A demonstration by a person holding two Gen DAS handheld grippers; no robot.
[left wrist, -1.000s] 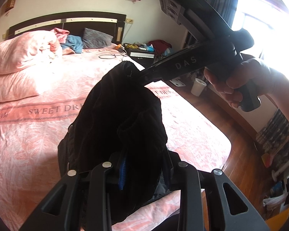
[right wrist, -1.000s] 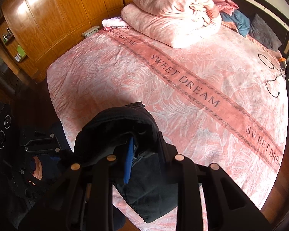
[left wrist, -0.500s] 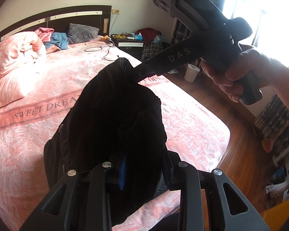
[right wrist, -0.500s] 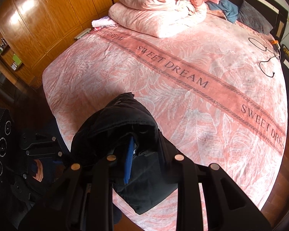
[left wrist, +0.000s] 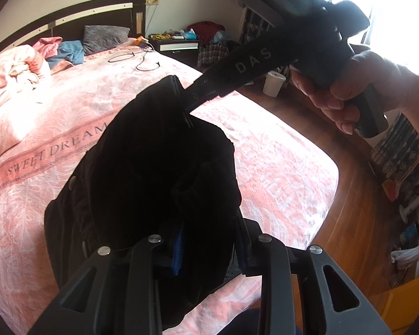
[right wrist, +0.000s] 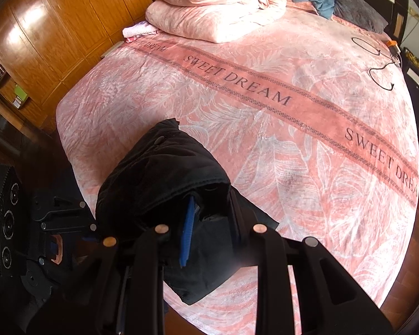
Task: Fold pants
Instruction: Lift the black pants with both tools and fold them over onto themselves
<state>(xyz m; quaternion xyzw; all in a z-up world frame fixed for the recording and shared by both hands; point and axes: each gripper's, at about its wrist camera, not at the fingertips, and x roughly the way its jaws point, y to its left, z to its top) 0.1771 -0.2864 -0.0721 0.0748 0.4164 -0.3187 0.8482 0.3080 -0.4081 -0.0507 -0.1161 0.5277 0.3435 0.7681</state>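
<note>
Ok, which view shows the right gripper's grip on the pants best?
The left wrist view: the right gripper bites the black pants at their upper edge. The right wrist view shows only cloth bunched over its own fingers.

both tongs, left (left wrist: pixel 206 240) and right (right wrist: pixel 209 223), clamped shut, raised side by side.

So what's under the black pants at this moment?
Beneath the black pants lies the pink bedspread, bare where visible. The pants hang bunched from the left tool and right tool, hiding the bedspread directly below.
</note>
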